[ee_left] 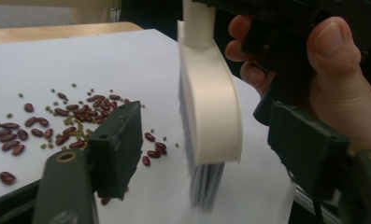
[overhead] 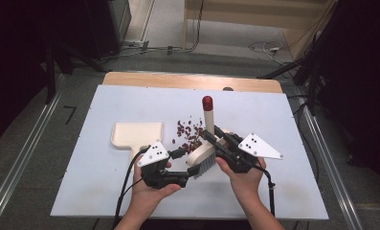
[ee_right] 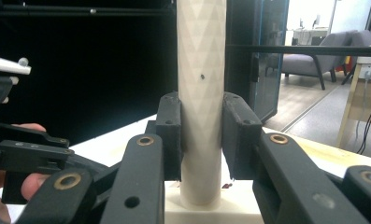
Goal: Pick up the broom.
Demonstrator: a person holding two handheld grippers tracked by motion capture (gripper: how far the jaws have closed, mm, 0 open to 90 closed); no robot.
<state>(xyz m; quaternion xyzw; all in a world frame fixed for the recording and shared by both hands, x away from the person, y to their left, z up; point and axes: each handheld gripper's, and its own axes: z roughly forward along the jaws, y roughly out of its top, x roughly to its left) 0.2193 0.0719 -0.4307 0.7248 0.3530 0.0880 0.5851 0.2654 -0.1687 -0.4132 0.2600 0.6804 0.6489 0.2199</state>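
A cream brush (overhead: 203,154) with a red-tipped handle stands tilted over the white board, bristles down. My right gripper (overhead: 215,137) is shut on the brush handle (ee_right: 201,70), with both pads pressed to its sides. In the left gripper view the brush head (ee_left: 211,102) hangs between the two jaws of my left gripper (ee_left: 211,144). Gaps show on both sides, so that gripper is open around it. Red and small green beans (overhead: 190,134) lie scattered on the board just beyond the brush, and they spread to the left of the brush head as the beans (ee_left: 57,126) in the left gripper view.
A cream dustpan (overhead: 136,134) lies flat on the white board (overhead: 106,110), left of the beans, its handle toward the person. The board rests on a wooden table (overhead: 178,80). Metal rails run along both sides on the floor, and cables trail from both grippers.
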